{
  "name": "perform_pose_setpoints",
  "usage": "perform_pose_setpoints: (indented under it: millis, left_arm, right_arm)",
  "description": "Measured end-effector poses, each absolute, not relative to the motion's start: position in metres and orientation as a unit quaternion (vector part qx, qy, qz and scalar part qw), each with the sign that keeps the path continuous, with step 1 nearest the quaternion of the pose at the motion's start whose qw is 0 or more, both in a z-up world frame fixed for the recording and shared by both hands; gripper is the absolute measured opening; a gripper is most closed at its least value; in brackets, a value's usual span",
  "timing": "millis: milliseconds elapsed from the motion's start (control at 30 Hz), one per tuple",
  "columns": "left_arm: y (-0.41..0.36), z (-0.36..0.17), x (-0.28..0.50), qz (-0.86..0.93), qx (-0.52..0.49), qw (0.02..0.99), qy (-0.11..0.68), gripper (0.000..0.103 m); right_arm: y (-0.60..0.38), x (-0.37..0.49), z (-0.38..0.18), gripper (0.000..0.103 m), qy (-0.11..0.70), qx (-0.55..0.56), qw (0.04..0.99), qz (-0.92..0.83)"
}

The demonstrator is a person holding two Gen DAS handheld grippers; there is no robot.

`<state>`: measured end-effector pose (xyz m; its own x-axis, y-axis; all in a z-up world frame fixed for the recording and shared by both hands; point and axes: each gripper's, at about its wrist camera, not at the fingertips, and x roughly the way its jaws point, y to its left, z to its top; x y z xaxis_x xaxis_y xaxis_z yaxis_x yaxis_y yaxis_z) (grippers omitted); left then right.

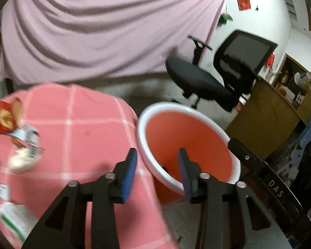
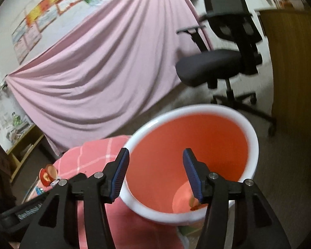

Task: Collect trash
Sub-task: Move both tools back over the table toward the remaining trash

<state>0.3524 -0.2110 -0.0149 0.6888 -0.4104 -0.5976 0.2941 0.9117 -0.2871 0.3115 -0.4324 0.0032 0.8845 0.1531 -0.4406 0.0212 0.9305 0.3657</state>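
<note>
An orange bin with a white rim (image 1: 149, 112) stands on the floor beside the pink checked table (image 1: 87, 120); it also shows in the right wrist view (image 2: 207, 108). My left gripper (image 1: 157, 170) is open and empty over the table's edge and the bin's rim. My right gripper (image 2: 155, 170) is open and empty above the bin's mouth. Something small lies at the bin's bottom (image 2: 193, 204). Trash lies on the table's left: a red box (image 1: 5, 116), a crumpled white wrapper (image 1: 23, 159), a green-and-white packet (image 1: 14, 217). The red box also shows in the right wrist view (image 2: 47, 175).
A black office chair (image 1: 221, 74) stands behind the bin. A wooden cabinet (image 1: 265, 114) is at the right. A pink sheet (image 1: 105, 29) hangs at the back. The other gripper's black body (image 1: 265, 176) lies right of the bin.
</note>
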Motion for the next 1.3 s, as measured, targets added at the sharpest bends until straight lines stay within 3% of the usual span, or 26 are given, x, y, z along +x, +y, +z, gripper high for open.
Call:
perform_pose_setpoints:
  millis: [100, 167, 267, 367, 433, 467, 500, 567, 1033, 1300]
  left_arm:
    - [-0.192, -0.005, 0.341, -0.168, -0.078, 0.929, 0.320, 0.037]
    - [-0.175, 0.001, 0.331, -0.150, -0.076, 0.939, 0.301, 0.039]
    - [-0.147, 0.010, 0.313, -0.113, -0.072, 0.954, 0.269, 0.051]
    - [-0.118, 0.016, 0.291, -0.079, -0.078, 0.966, 0.235, 0.058]
    - [-0.100, 0.018, 0.277, -0.065, -0.082, 0.971, 0.216, 0.070]
    - [-0.092, 0.018, 0.269, -0.060, -0.082, 0.973, 0.205, 0.085]
    - [-0.085, 0.016, 0.262, -0.054, -0.081, 0.976, 0.193, 0.093]
    - [-0.069, 0.015, 0.244, -0.040, -0.078, 0.983, 0.161, 0.098]
    - [0.007, -0.029, 0.165, 0.046, -0.072, 0.992, 0.096, 0.098]
    - [0.020, -0.040, 0.168, 0.063, -0.078, 0.988, 0.118, 0.098]
  right_arm:
    - [-0.419, 0.307, 0.012, 0.071, 0.214, 0.169, 0.961, 0.042]
    - [-0.408, 0.302, 0.019, 0.072, 0.194, 0.159, 0.967, 0.048]
    - [-0.392, 0.295, 0.029, 0.081, 0.164, 0.144, 0.974, 0.059]
    - [-0.377, 0.286, 0.039, 0.087, 0.132, 0.131, 0.980, 0.074]
    - [-0.362, 0.277, 0.046, 0.094, 0.107, 0.114, 0.984, 0.088]
    - [-0.355, 0.272, 0.049, 0.103, 0.095, 0.106, 0.985, 0.095]
    - [-0.350, 0.268, 0.050, 0.103, 0.086, 0.101, 0.986, 0.100]
    - [-0.338, 0.259, 0.053, 0.103, 0.068, 0.088, 0.987, 0.112]
    - [-0.255, 0.206, 0.045, 0.103, 0.008, -0.021, 0.980, 0.200]
    - [-0.241, 0.218, 0.036, 0.103, 0.060, -0.049, 0.970, 0.231]
